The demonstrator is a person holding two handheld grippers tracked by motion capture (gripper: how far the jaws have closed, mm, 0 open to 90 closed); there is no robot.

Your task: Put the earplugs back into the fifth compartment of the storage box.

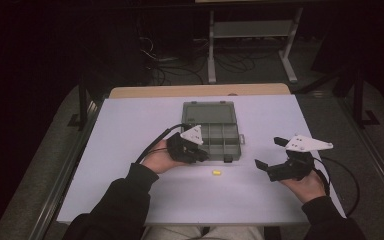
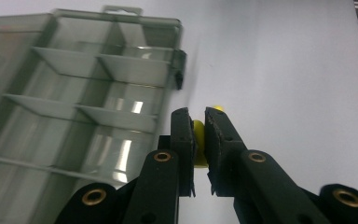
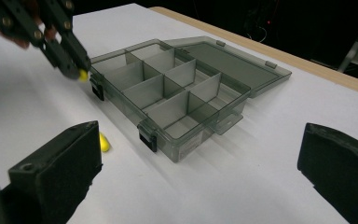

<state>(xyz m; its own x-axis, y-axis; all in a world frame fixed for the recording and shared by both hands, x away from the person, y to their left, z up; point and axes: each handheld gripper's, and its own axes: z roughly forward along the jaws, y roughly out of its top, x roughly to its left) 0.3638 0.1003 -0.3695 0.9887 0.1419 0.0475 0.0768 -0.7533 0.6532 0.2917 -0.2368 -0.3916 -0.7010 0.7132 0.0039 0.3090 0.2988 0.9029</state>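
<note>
A smoky clear organizer box point(image 1: 223, 135) lies open mid-table, its lid point(image 1: 209, 112) folded back and its compartments point(image 2: 98, 98) bare. My left gripper point(image 1: 201, 156) hovers at the box's near left corner, shut on a small yellow piece point(image 2: 198, 138); the right gripper view shows that piece point(image 3: 82, 74) at its tips. A second yellow piece point(image 1: 216, 172) lies on the table in front of the box point(image 3: 186, 100), also seen as a yellow piece point(image 3: 104, 142) past my right jaw. My right gripper point(image 1: 270, 152) is to the right of the box, open wide and holding nothing.
The white tabletop point(image 1: 130, 125) has free room left and right of the box. A wooden strip point(image 1: 200, 91) runs along the far edge. Beyond it stand a metal frame point(image 1: 250, 45) and cables on a dark floor.
</note>
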